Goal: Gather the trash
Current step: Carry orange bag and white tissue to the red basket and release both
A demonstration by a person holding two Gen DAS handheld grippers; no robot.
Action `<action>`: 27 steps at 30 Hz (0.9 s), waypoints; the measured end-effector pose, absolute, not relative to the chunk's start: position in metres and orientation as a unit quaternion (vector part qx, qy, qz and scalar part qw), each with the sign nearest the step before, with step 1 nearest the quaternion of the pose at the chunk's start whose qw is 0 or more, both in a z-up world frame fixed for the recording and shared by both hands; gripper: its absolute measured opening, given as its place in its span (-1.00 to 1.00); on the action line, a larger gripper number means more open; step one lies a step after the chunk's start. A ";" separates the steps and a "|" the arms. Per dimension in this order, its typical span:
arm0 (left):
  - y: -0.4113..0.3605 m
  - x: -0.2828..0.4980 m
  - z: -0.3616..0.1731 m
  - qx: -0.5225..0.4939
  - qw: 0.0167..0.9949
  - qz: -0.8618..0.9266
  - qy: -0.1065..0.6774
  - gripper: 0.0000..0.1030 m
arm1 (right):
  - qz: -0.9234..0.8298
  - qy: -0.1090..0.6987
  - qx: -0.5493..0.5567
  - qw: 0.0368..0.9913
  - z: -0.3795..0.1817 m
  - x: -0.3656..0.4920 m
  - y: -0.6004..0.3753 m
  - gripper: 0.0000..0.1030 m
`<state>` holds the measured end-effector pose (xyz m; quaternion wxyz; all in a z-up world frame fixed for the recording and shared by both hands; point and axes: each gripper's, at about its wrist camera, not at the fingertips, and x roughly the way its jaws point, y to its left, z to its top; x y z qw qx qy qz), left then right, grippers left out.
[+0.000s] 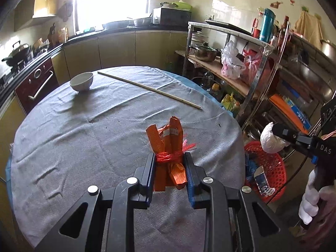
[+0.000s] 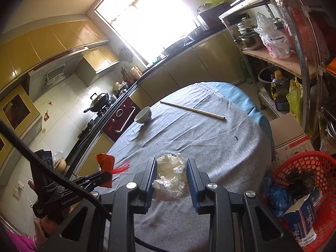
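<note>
— Orange plastic, bound at its waist with red string: the wrapper bundle [image 1: 168,147] stands clamped between the pads of your left gripper [image 1: 169,163], held above the grey cloth of the round worktop [image 1: 84,136].

— And your right gripper?

— Your right gripper [image 2: 171,175] is clenched on a crumpled white tissue wad [image 2: 171,176]. Seen from the left wrist, that wad [image 1: 271,140] hangs past the worktop's edge, over the red mesh basket [image 1: 275,168].

— What does the basket hold?

— You can make out a torn blue-and-white carton [image 2: 300,220], a blue bag [image 2: 277,197] and a dark clump [image 2: 302,180] inside it; the basket [image 2: 310,159] sits low beside the worktop, just in front of a cardboard box [image 2: 289,136].

— Anything else on the cloth?

— A white bowl [image 1: 82,81] rests at the far side, and a long pale stick [image 1: 147,88] lies near it, the two apart. Behind them run yellow cabinets, with a metal shelf rack [image 1: 241,52] to your right.
</note>
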<state>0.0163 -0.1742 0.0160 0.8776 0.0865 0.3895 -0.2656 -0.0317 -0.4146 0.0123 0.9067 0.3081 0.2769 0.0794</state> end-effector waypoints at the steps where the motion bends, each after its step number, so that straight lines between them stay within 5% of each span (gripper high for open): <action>1: -0.177 0.015 0.016 0.091 0.878 -0.264 0.388 -0.47 | 0.080 0.276 0.309 0.907 0.012 -0.032 -0.415 -0.40; 27: -0.240 0.001 0.001 0.172 0.857 -0.286 0.394 -0.47 | 0.048 0.271 0.342 0.898 -0.006 -0.058 -0.451 -0.40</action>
